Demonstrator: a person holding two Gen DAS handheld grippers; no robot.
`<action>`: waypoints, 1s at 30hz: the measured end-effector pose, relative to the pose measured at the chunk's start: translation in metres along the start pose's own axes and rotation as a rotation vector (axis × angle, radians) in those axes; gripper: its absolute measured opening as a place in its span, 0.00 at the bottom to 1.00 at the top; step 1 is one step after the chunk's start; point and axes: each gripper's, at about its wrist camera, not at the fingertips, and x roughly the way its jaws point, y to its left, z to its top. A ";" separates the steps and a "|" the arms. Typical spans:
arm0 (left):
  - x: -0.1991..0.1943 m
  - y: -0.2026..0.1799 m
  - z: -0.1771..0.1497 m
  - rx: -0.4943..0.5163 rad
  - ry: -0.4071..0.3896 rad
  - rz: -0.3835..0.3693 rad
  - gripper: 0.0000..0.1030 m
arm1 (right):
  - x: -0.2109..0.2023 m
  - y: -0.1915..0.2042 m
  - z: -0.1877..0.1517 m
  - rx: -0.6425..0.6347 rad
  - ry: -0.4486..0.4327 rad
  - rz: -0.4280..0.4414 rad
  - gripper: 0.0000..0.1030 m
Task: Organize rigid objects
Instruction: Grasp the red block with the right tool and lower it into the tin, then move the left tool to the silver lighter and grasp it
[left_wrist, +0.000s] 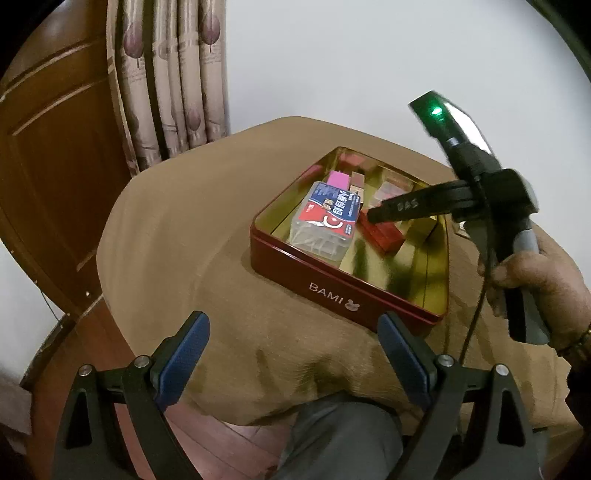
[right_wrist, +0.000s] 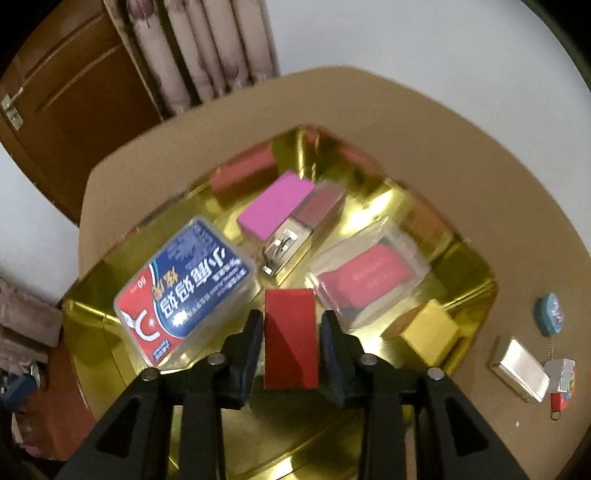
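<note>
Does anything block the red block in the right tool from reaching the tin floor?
Nothing visible does. The red block sits between the pads of the right tool, over bare gold floor of the tin. It is in the gap between the blue-labelled clear box and the clear case.

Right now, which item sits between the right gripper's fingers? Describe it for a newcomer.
Find the red tin with the gold interior. Near its front, between the right gripper fingers, lies a plain red block. Unlike the neighbouring clear boxes, it is opaque and unlabelled.
</note>
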 end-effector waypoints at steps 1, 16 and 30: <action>0.000 -0.001 0.000 0.003 0.000 0.002 0.87 | -0.003 -0.002 0.001 0.009 -0.019 -0.004 0.39; -0.017 -0.048 -0.005 0.202 -0.068 -0.087 0.88 | -0.104 -0.184 -0.178 0.383 -0.220 -0.423 0.50; 0.015 -0.221 0.057 0.758 -0.104 -0.315 0.99 | -0.140 -0.270 -0.275 0.605 -0.261 -0.476 0.58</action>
